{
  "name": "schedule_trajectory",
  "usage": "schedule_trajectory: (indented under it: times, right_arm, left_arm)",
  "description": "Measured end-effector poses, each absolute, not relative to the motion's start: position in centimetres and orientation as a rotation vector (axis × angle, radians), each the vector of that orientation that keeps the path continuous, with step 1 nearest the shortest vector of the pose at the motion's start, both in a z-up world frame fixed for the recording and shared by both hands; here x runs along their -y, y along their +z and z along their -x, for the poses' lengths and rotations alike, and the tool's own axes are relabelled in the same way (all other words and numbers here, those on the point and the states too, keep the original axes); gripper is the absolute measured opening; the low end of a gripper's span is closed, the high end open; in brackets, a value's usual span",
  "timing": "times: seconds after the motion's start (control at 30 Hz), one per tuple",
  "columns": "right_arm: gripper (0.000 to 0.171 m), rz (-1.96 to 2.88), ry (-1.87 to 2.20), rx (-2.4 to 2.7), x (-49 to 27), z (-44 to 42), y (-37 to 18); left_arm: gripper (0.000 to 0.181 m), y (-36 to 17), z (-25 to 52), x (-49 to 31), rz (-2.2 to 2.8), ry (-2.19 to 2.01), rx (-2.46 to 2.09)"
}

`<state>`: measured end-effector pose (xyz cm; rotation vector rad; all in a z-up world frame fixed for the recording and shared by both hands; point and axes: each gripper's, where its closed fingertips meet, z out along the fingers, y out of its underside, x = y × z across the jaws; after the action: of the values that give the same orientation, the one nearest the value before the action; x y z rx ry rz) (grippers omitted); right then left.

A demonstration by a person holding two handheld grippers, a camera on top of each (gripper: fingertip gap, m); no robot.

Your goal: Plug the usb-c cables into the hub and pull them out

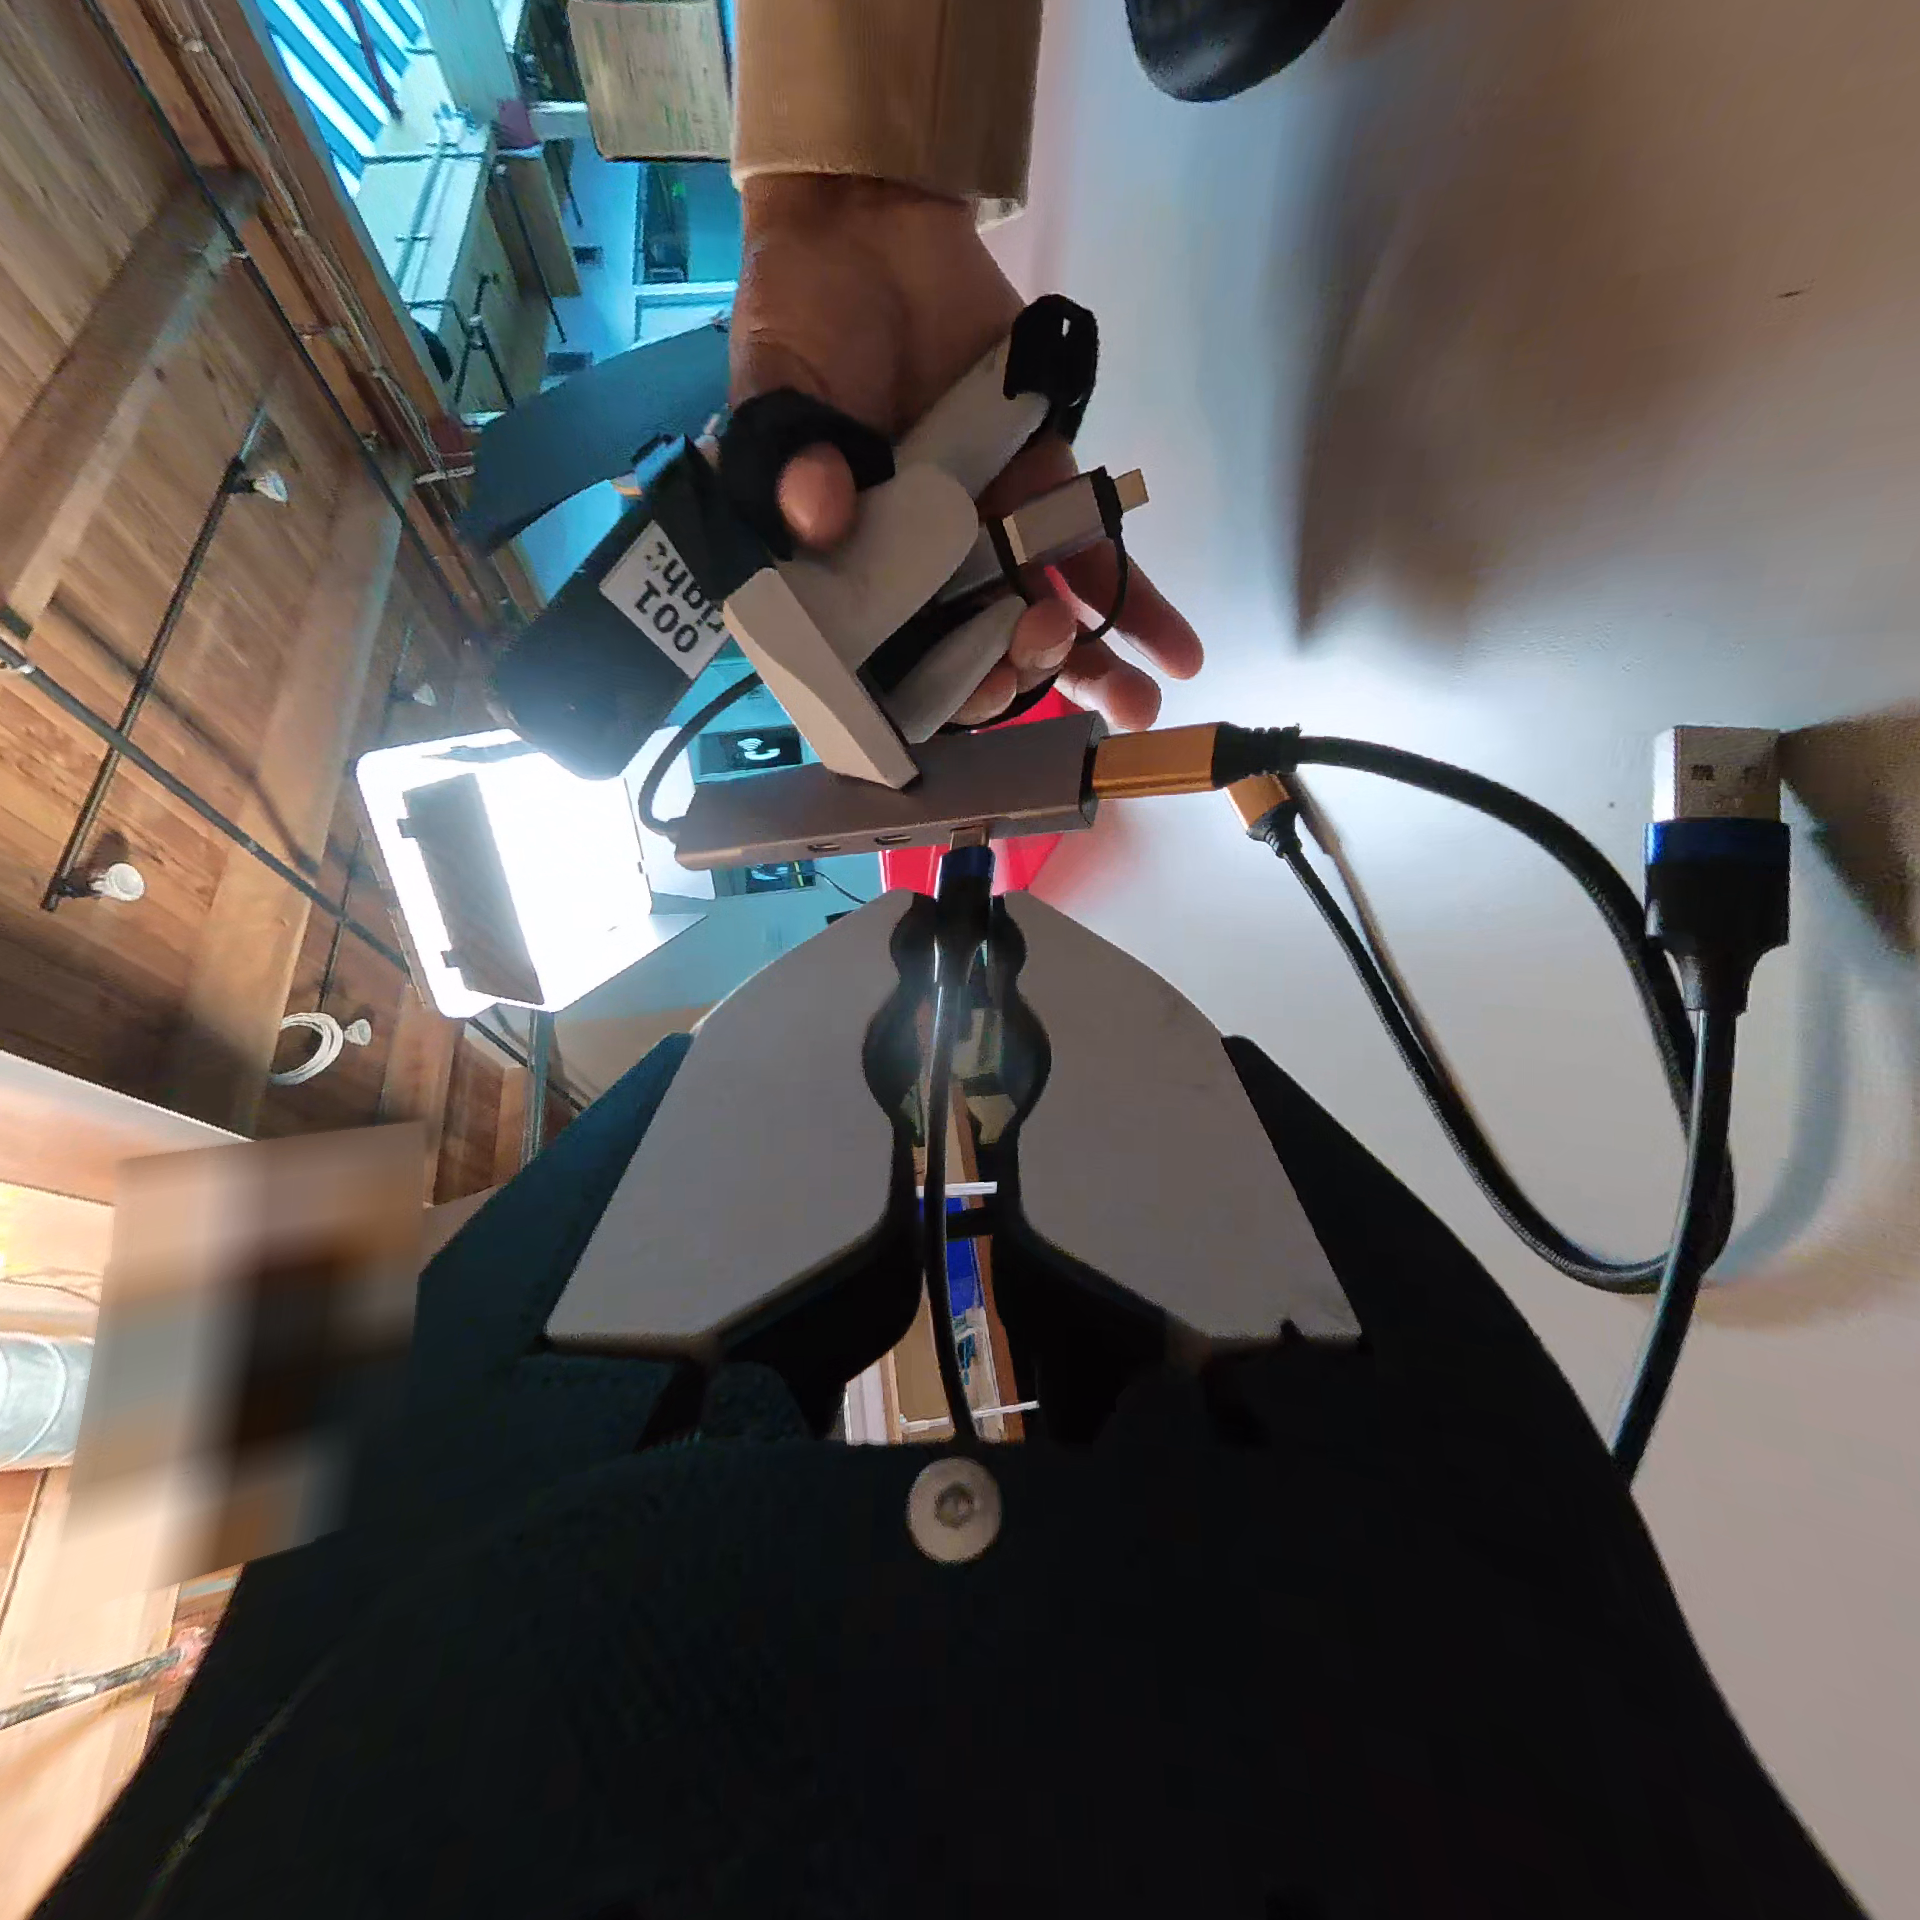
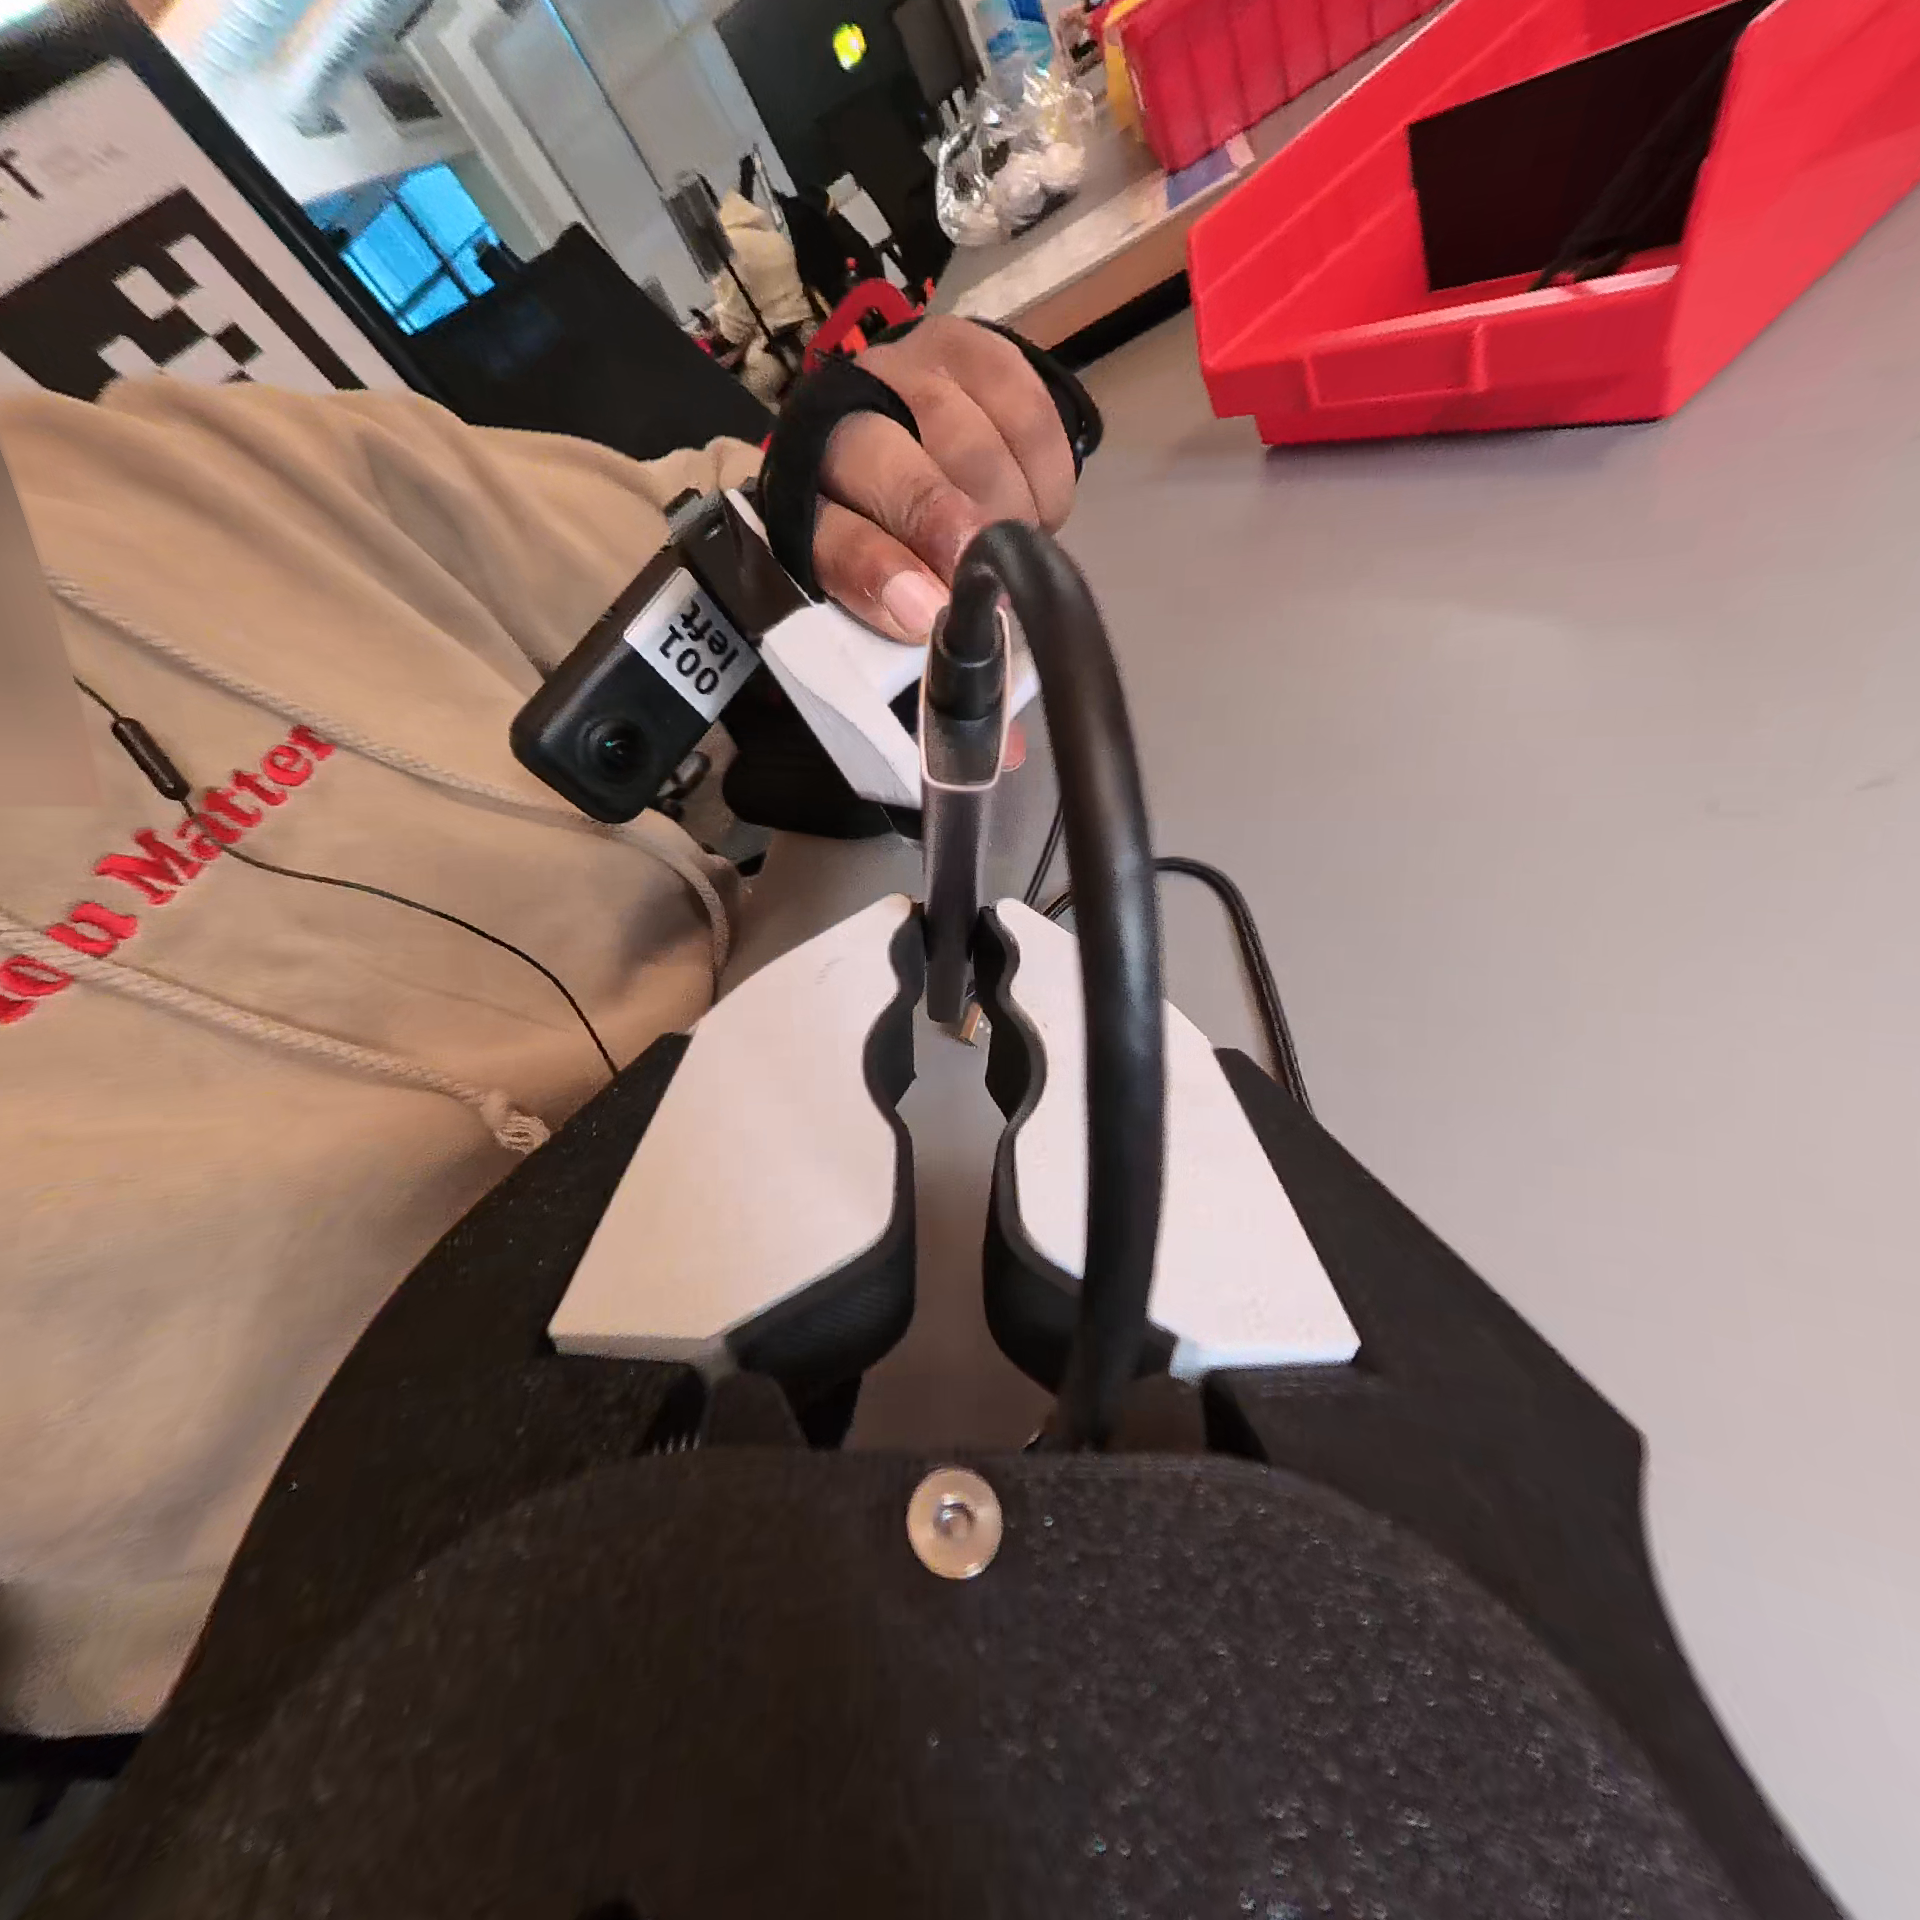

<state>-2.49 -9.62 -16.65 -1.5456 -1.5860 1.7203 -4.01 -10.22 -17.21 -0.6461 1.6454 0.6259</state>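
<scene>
Left tool (image 1: 961,914): closed on the blue plug (image 1: 964,868) of a thin black cable (image 1: 940,1195), which is run back between the fingers. The plug's metal tip is met with a port on the long side of the hub (image 1: 831,831); depth of seating cannot be told.

Right tool (image 2: 951,935): closed across the grey hub, which is held clear above the desk (image 2: 1558,831). Two further ports on the hub's side are seen unoccupied.

A gold plug (image 1: 1164,764) with a braided black cable is seated in one end of the hub. A second gold plug (image 1: 1262,800) is seen just beside it, loose. A USB-A plug (image 1: 1714,821) with a blue collar is lying on the desk. A red bin (image 2: 1507,312) is set toward the desk's far right corner.
</scene>
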Motion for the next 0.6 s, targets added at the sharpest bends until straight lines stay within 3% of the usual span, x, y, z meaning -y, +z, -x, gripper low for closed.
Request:
schedule_trajectory:
  times: [0.47, 0.6]
  right_arm:
    - [0.008, 1.522, 1.704, 1.380, 9.7, 4.2, -15.9]
    - [0.008, 1.505, 1.738, 1.238, 9.1, 4.6, -14.9]
  left_arm:
    - [0.008, -16.8, 4.6, 10.2, 0.752, 0.591, -1.586]
    - [0.000, -16.5, 4.4, 10.1, 0.768, 0.602, -1.558]
